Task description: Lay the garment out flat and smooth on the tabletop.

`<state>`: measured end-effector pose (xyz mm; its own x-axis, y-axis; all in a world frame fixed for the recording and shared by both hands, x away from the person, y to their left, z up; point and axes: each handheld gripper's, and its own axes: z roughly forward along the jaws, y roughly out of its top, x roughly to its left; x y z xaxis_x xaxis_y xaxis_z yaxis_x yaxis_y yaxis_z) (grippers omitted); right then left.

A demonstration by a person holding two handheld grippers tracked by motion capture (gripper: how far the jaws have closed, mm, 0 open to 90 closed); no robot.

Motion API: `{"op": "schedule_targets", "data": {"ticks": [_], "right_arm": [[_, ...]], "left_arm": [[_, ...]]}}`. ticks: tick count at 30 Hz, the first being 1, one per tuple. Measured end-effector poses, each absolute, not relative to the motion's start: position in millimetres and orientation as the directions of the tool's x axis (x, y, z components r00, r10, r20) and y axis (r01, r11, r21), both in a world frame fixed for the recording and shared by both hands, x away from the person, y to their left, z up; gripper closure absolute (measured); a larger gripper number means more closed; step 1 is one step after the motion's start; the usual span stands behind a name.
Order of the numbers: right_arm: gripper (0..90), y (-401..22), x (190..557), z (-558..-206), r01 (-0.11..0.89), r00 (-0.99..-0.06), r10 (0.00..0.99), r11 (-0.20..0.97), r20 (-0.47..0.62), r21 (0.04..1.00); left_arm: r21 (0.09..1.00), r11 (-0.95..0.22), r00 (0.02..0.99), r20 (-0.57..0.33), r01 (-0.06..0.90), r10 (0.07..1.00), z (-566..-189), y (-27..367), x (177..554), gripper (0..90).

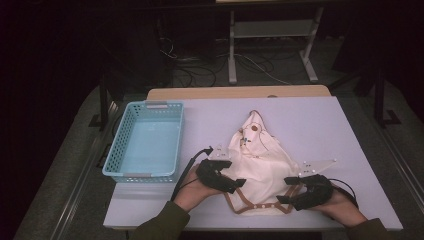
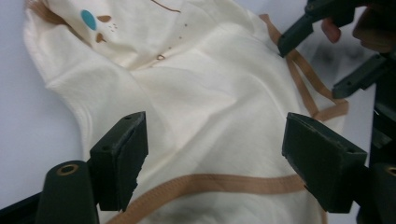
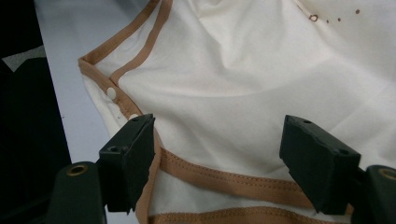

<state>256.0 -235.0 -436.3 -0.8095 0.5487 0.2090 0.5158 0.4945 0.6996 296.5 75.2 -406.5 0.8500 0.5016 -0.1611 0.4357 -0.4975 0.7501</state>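
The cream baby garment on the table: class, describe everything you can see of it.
The cream garment looks like soft cotton, edged with tan binding, with white snaps along its near hem and a small teal-and-brown print near the far end. It lies crumpled and partly spread on the white table, right of the blue basket. Both hand-held grippers, left and right, sit open at its near edge, not pinching it.

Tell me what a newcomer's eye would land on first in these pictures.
First, the cream cloth garment with tan-brown trim, lying crumpled in the middle of the pale lilac table. Next, the two black grippers at its near edge, left gripper and right gripper, both with jaws apart over the trim. Then the light blue perforated plastic basket, left of the garment.
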Motion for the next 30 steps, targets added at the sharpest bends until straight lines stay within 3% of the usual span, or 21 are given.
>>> {"op": "schedule_targets", "data": {"ticks": [9,30], "right_arm": [[24.2,-235,256,-438,0.518,-0.807,0.552,0.491,0.210,0.700],[24.0,-236,256,-437,0.514,-0.809,0.550,0.487,0.210,0.706]], "left_arm": [[0.761,-0.473,0.823,-0.140,0.445,0.550,-402,77,311,16.0],[0.784,-0.437,0.783,-0.098,0.441,0.614,-393,69,339,16.1]]}}
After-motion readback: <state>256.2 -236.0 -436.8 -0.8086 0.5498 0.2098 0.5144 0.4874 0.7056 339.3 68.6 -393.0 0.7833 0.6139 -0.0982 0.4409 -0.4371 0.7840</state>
